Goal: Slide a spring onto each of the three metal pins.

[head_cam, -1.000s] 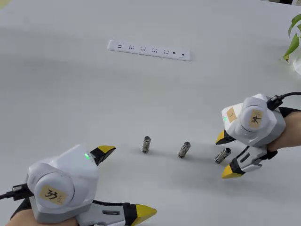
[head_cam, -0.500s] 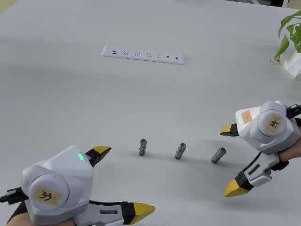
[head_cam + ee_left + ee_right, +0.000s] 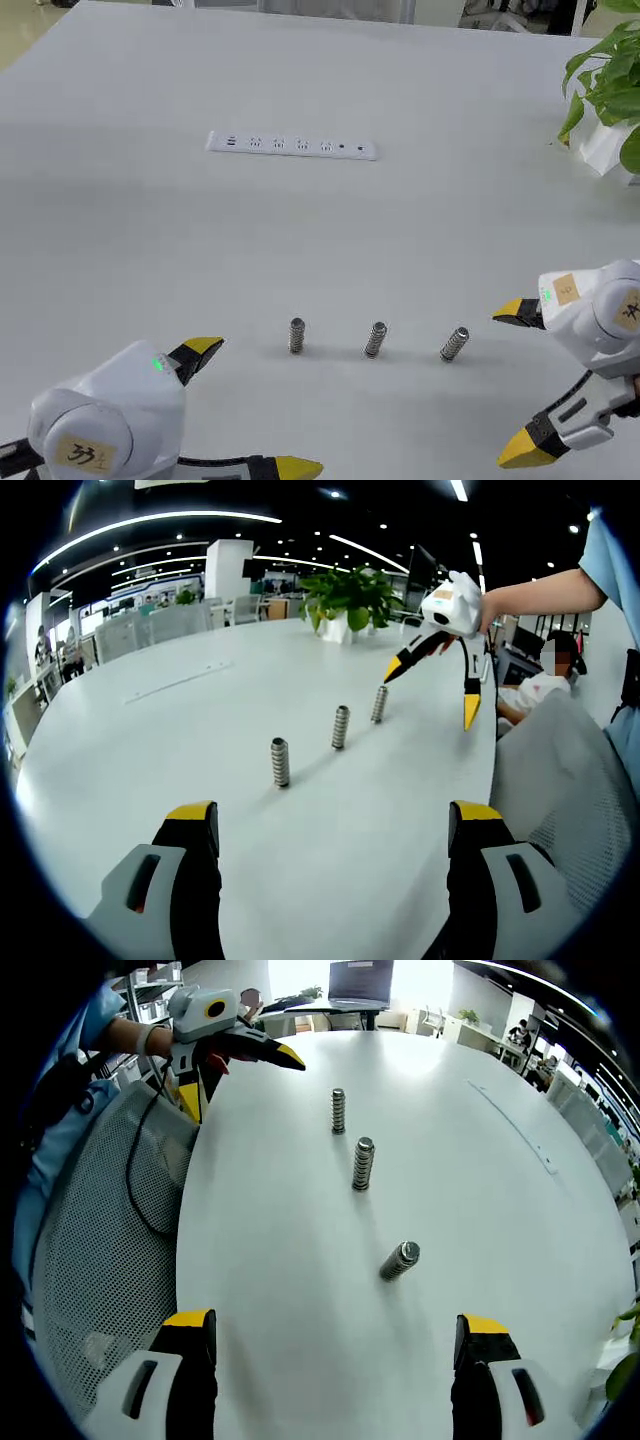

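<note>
Three grey coiled metal springs (image 3: 375, 340) stand in a row on the white tabletop (image 3: 150, 230), each apparently sleeved over its pin, and the rightmost spring (image 3: 454, 344) leans. My left gripper (image 3: 255, 405) and right gripper (image 3: 515, 385) both gape empty off to either side. I'd press that leaner down gently and stay clear of its neighbours.

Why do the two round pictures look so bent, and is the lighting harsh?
Left gripper view and right gripper view: the fisheye curves the table edge and ceiling lights. Head view: undistorted, evenly lit, springs sharp with faint soft shadows.
</note>
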Action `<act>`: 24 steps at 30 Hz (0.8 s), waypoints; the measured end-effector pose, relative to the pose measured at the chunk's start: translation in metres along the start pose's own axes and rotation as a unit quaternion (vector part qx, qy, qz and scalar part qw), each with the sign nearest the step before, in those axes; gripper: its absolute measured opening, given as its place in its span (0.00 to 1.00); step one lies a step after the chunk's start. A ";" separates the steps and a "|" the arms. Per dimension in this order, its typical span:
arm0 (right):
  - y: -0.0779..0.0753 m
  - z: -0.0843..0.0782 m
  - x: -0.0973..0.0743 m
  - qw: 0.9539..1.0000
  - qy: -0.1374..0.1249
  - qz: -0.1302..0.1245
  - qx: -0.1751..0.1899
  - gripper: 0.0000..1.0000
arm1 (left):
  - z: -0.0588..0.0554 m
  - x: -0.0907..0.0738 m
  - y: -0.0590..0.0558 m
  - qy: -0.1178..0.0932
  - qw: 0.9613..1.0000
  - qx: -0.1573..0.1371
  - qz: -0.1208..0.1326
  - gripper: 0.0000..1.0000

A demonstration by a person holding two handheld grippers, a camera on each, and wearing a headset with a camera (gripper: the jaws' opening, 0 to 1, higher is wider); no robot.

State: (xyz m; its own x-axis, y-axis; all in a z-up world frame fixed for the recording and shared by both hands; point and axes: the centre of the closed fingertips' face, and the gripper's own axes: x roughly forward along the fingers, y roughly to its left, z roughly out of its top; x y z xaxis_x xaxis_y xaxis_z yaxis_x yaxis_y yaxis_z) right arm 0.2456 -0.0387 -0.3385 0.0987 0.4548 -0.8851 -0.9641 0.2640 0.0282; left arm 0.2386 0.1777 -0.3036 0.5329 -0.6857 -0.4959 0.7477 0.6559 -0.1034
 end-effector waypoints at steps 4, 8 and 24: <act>0.009 -0.005 -0.004 1.000 -0.010 -0.008 0.015 0.99 | 0.000 -0.002 0.001 0.002 1.000 0.002 0.001 0.94; 0.019 -0.008 -0.006 0.998 -0.033 -0.019 0.042 0.99 | -0.001 -0.003 0.000 0.006 1.000 0.006 0.001 0.94; 0.042 -0.003 -0.016 0.985 -0.115 -0.074 0.107 0.99 | 0.000 -0.007 -0.005 0.011 1.000 0.010 0.001 0.94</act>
State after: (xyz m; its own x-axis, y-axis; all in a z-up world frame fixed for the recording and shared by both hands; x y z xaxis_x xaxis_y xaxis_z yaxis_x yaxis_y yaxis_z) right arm 0.2026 -0.0374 -0.3243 0.3103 0.5725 -0.7589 -0.8640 0.5028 0.0261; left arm 0.2312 0.1790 -0.3000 0.5263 -0.6767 -0.5148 0.7542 0.6512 -0.0849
